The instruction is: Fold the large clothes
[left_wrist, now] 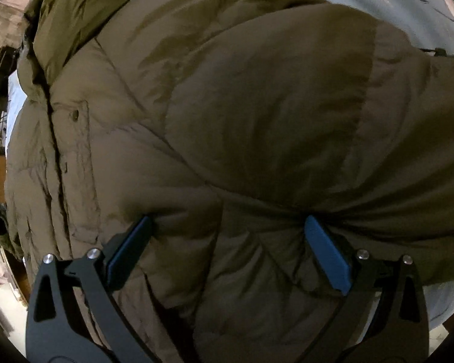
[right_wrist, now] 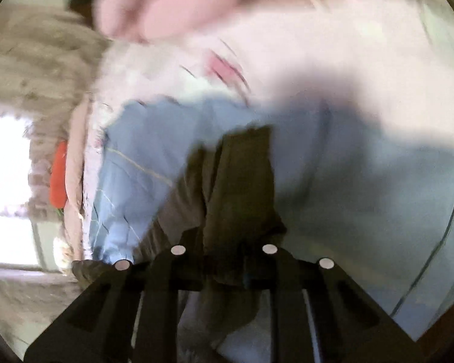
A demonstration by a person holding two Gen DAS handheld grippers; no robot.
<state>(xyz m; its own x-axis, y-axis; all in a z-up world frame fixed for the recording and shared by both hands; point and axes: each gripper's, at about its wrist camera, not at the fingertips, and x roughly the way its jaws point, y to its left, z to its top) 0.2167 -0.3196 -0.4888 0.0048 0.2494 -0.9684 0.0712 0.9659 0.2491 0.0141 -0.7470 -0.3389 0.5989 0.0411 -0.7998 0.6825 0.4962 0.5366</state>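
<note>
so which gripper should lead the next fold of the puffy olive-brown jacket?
Right. The right gripper looks shut on a flap of the puffy olive-brown jacket; the left gripper is open, blue pads merely pressing the padding.

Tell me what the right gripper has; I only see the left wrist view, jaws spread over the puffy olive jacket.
Observer: The right gripper is shut on a strip of the olive jacket.
Operator: Say what lies under that strip.
Observer: A light blue sheet, with white bedding beyond it.
Operator: Report anything at the bed's edge.
Observer: An orange object sits at the left; the view is too blurred to identify it.
</note>
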